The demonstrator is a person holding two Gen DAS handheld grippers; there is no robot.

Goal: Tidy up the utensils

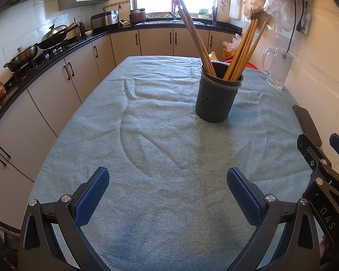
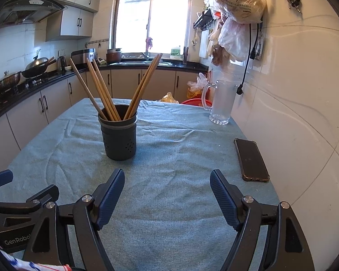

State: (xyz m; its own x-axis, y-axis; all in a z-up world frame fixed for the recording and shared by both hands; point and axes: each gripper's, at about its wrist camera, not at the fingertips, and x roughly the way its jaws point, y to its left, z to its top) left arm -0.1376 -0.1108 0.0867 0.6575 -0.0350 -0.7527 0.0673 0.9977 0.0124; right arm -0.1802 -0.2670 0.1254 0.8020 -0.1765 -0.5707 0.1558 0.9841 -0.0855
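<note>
Your left gripper [image 1: 168,190] sits at the bottom of the left wrist view with its jaws spread wide and nothing between them, only the blue-green cloth [image 1: 147,135] that covers the desk. Your right gripper [image 2: 167,192] is released too: its jaws stand far apart at the bottom of the right wrist view, over bare cloth. Each gripper shows at the edge of the other's view, the right one at the lower right of the left wrist view, the left one at the lower left of the right wrist view, so you hold them side by side and near each other.

The dark holder [image 1: 218,94] stands upright on the cloth, right of centre in the left wrist view and left of centre in the right wrist view, well apart from both grippers. The wooden chopsticks [image 2: 101,90] are inside it, leaning outward in two bunches, one toward the left of the frame and one toward the right.

A glass mug [image 2: 221,101] stands on the desk by the tiled wall at the right, beyond the holder. A phone [image 2: 252,160] lies flat and face up on the cloth near the desk's right edge, just past your right gripper's right jaw.
</note>
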